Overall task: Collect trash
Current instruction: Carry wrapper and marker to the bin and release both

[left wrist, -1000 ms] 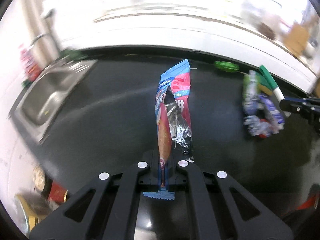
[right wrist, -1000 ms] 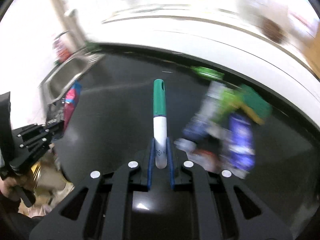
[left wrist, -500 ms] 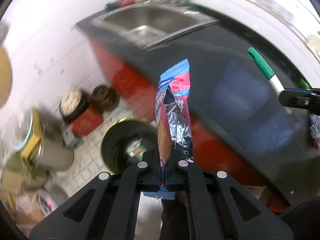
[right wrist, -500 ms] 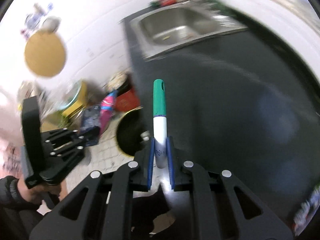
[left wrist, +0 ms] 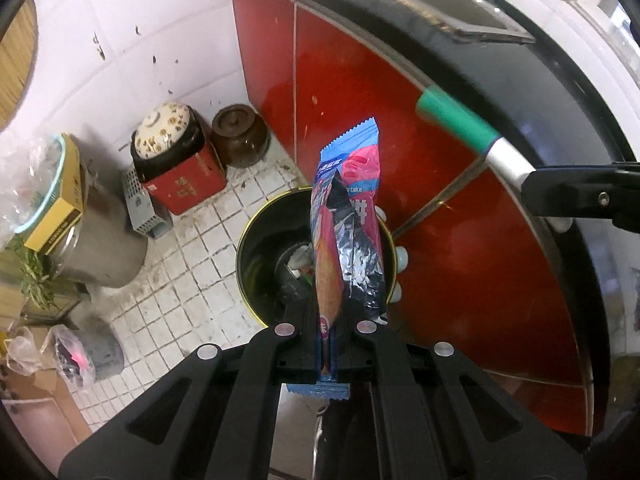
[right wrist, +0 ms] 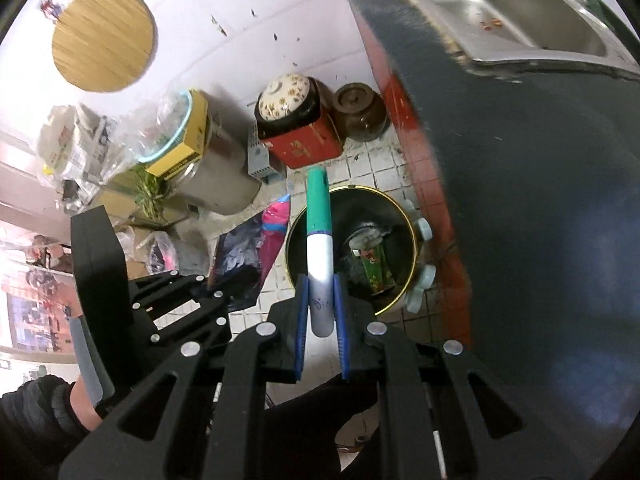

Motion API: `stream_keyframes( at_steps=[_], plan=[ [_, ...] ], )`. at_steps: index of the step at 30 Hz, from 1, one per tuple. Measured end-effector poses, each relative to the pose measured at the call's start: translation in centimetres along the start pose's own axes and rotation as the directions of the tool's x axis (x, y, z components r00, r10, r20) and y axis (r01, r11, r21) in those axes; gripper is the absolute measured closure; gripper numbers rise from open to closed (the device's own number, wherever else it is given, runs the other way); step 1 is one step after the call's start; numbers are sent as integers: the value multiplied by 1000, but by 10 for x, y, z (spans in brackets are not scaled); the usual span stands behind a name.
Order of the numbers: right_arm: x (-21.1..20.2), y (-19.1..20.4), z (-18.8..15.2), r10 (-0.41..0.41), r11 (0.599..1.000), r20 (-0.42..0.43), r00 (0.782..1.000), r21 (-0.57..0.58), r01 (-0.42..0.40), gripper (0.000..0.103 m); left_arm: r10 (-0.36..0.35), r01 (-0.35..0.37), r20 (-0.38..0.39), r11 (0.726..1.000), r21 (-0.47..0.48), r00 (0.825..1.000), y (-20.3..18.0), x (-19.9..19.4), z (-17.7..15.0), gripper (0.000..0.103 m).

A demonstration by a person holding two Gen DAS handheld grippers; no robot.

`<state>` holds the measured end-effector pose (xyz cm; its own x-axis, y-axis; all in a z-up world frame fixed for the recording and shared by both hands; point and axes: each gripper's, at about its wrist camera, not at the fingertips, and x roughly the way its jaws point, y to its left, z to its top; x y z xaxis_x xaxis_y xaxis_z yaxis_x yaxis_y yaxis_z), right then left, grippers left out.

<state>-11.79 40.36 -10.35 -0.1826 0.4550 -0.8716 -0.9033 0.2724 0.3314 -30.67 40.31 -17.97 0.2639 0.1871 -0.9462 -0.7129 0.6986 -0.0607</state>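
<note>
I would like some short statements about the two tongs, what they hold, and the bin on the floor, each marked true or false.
1. The left tongs are shut on a wrapper. True.
2. The right tongs hold a spoon. False: they are shut on a marker with a green cap.
3. The bin stands on the tiled floor beside the red cabinet. True.
4. The bin is empty. False: trash already lies inside, including a green can.
5. The wrapper already lies in the bin. False: it is in the left tongs, and the bin shows behind it in the left view.
</note>
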Motion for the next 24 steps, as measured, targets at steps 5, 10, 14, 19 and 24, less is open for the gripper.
stream_keyframes(
  at_steps=[5, 10, 14, 19, 24],
  plan=[
    [26, 4, 18, -34, 999, -27, 999, -5, 33, 90, -28, 28, -26, 1000, 8, 999, 9, 19, 8, 101],
    [38, 3, 31, -55, 999, -42, 998, 0, 55, 55, -34, 33, -63, 999, -3, 997, 19, 36, 8, 47],
    [26, -1, 30, -58, 998, -10, 998, 18, 58, 46, -34, 34, -36, 999, 0, 999, 22, 35, 6, 27],
    [3, -6, 26, -56, 997, 37, 998, 53, 54, 35, -22, 23, -41, 999, 24, 999, 17, 33, 5, 18],
    [-39, -22, 6, -90, 992, 108, 990, 103, 79, 24, 2, -1, -2, 996, 88, 1000, -3, 17, 11, 11]
  ],
)
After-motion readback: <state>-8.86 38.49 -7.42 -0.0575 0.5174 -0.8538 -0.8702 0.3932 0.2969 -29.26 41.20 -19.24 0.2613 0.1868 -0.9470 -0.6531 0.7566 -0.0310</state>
